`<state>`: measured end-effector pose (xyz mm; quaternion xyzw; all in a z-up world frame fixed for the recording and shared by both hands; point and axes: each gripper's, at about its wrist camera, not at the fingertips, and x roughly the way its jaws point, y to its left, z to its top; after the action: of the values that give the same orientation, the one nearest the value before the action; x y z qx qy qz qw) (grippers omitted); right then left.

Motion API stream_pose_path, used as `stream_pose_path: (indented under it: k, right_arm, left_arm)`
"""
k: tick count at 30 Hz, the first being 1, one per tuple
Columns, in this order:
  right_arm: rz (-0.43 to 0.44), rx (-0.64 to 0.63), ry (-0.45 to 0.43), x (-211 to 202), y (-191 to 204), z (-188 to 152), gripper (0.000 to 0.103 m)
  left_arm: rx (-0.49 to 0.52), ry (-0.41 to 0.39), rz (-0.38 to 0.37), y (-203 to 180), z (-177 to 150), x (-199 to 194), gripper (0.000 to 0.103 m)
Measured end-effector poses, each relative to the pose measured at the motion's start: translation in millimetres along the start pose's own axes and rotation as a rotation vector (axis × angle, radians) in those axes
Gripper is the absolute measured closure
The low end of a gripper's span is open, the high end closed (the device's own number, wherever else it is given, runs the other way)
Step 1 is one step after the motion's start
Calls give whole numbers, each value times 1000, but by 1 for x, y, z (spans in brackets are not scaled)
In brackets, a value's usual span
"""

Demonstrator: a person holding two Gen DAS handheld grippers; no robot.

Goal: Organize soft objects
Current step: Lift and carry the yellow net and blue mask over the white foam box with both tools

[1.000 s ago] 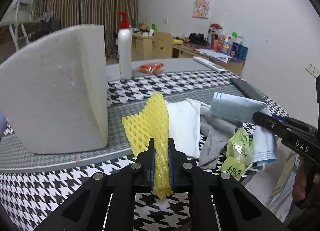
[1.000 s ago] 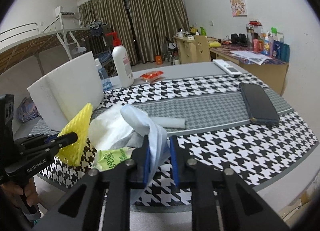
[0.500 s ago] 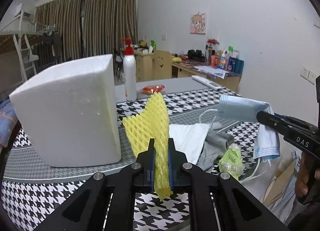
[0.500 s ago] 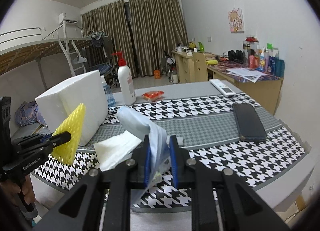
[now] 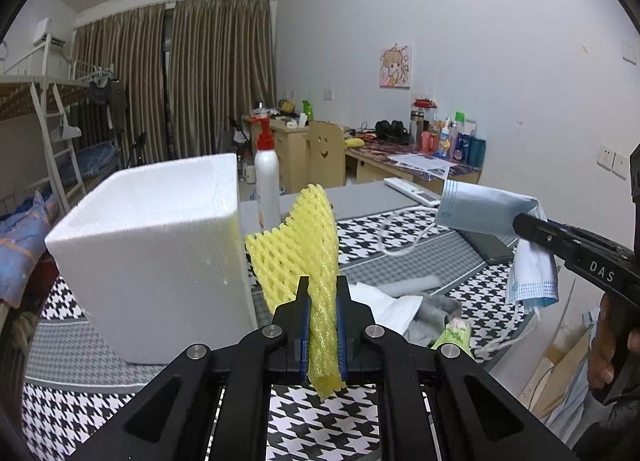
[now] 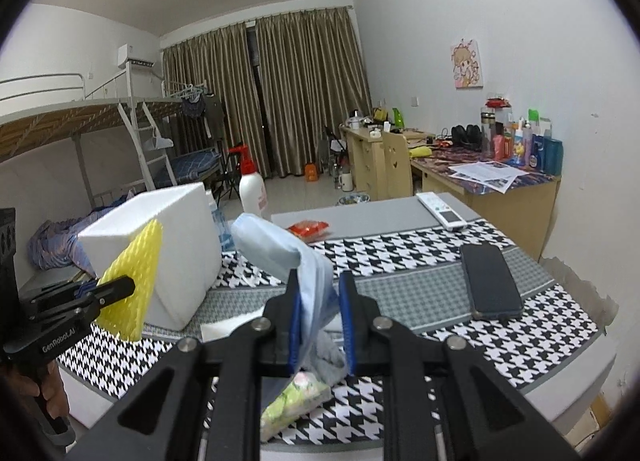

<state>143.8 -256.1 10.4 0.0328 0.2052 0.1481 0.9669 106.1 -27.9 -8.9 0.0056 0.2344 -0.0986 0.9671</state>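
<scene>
My left gripper (image 5: pixel 322 293) is shut on a yellow foam net sleeve (image 5: pixel 298 245) and holds it in the air above the table, in front of a white foam box (image 5: pixel 152 245). My right gripper (image 6: pixel 319 289) is shut on a light blue face mask (image 6: pixel 272 249), also lifted clear of the table. The mask (image 5: pixel 486 211) and right gripper (image 5: pixel 520 223) show at the right of the left wrist view. The net sleeve (image 6: pixel 130 281) shows at the left of the right wrist view. A white cloth (image 5: pixel 384 303), a grey cloth (image 5: pixel 434 315) and a green packet (image 5: pixel 456 335) lie on the houndstooth table.
A white pump bottle (image 5: pixel 267 185) stands behind the foam box. A black phone (image 6: pixel 488 281) and a white remote (image 6: pixel 440 211) lie on the right of the table (image 6: pixel 520 341). An orange packet (image 6: pixel 308 227) lies at the back. A desk and bunk bed stand beyond.
Both grippers have risen and pulled back from the table, carrying the net sleeve and the mask higher. The mask's ear loops now hang free.
</scene>
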Motion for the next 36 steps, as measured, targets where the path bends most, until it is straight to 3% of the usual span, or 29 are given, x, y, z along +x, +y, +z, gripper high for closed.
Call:
stream_pose_path:
  k: [36]
  right_arm:
    - [91,-58,-77,16,41,40,82]
  left_arm:
    - [6,-134,64,28,65,-14,92]
